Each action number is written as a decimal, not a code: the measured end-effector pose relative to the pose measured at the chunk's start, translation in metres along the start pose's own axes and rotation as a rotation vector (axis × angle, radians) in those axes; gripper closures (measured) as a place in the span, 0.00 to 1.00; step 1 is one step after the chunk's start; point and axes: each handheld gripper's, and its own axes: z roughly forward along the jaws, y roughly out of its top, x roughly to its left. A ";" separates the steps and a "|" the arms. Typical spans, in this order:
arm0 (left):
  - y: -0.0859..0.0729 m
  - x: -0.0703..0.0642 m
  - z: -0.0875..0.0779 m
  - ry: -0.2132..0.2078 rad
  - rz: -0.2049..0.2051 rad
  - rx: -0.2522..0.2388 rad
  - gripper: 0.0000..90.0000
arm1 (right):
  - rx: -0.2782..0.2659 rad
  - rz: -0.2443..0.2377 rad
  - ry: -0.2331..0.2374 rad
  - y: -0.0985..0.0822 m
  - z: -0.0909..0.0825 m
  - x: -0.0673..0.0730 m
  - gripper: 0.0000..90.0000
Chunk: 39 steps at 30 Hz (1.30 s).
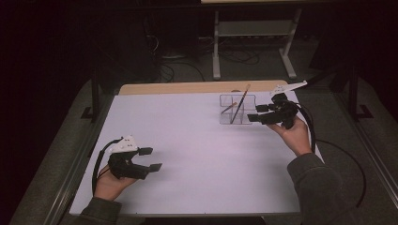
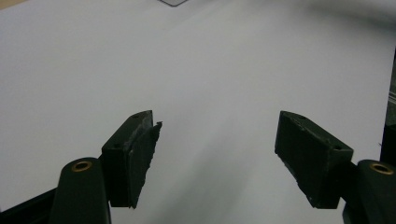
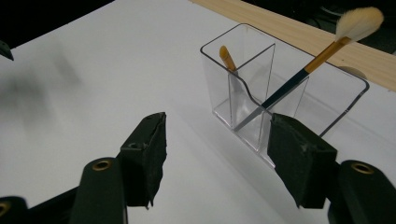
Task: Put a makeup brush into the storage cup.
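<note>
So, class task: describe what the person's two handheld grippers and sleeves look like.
Each gripper, left gripper and right gripper, is black with two blocky black jaws. Brass-coloured eyelets sit at the finger bases. Each has a pale three-cornered plate on top and trails a black cable. The sleeves are grey-green.

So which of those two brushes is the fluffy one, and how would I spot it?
Start at the white table and find the clear divided holder near its far right side, by the right claw. The fluffy brush leans in its larger compartment, rising past the rim. Its dark handle and pale tuft set it apart from the shorter orange-tipped brush beside it.
</note>
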 end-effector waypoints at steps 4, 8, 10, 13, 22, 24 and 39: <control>0.000 0.000 -0.001 0.004 -0.003 -0.003 0.31 | -0.004 0.003 -0.002 -0.004 -0.003 0.001 0.38; -0.001 0.001 -0.001 0.009 -0.005 -0.006 0.31 | -0.016 0.010 -0.006 -0.008 -0.005 0.002 0.37; -0.001 0.002 -0.002 0.011 -0.001 -0.007 0.31 | -0.018 0.008 -0.011 -0.009 -0.005 0.002 0.36; -0.001 0.002 -0.003 0.014 -0.004 -0.012 0.31 | -0.030 0.010 -0.002 -0.012 -0.007 0.003 0.35; -0.002 0.003 -0.004 0.023 -0.009 -0.020 0.30 | -0.030 0.005 0.001 -0.018 -0.007 0.007 0.32; -0.002 0.004 -0.004 0.023 -0.014 -0.021 0.29 | -0.029 0.010 0.001 -0.020 -0.007 0.008 0.31; -0.005 0.006 -0.005 0.036 -0.024 -0.030 0.27 | -0.047 0.020 -0.009 -0.035 -0.014 0.012 0.27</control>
